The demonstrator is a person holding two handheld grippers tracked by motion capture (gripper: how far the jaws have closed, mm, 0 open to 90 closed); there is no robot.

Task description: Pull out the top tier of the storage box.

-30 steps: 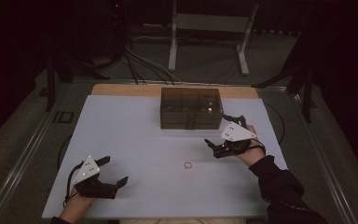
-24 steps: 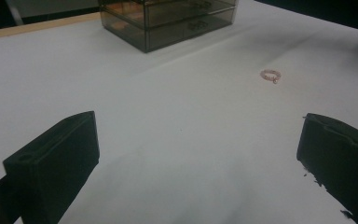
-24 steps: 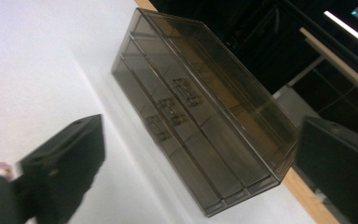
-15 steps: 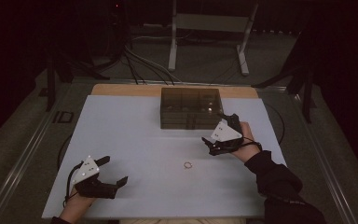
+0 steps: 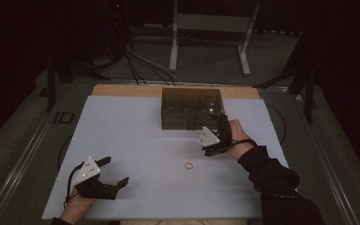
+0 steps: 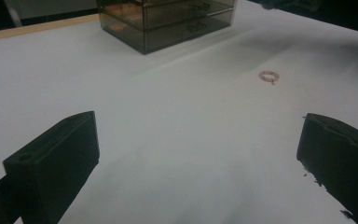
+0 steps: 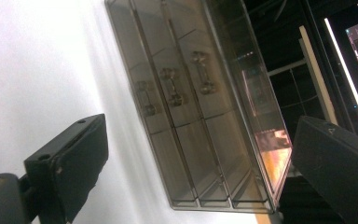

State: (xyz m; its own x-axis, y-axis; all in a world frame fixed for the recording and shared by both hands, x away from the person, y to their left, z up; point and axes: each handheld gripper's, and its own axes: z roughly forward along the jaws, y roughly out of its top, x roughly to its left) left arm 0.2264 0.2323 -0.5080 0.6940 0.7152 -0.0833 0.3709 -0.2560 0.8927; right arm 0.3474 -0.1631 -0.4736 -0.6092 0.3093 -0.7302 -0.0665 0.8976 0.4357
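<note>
A smoky clear drawer box (image 5: 191,108) (image 7: 200,102) (image 6: 168,21) stands at the back middle of the white table (image 5: 136,140); its three drawers, each with a small handle, are closed. A small pink ring (image 5: 189,165) (image 6: 269,76) lies on the table in front of it. My right gripper (image 5: 218,136) (image 7: 205,154) is turned on its side just in front of the box's right part, jaws open and empty, facing the drawer fronts. My left gripper (image 5: 115,173) (image 6: 200,154) rests near the front left edge, open and empty, pointing toward the ring.
A wooden strip (image 5: 126,90) runs along the table's far edge. Behind the table are cables (image 5: 140,61) on the floor and a white stand (image 5: 208,28). Dark surroundings lie on both sides.
My right gripper has moved left and closer to the drawer box and rolled onto its side. The left gripper and the ring have stayed put.
</note>
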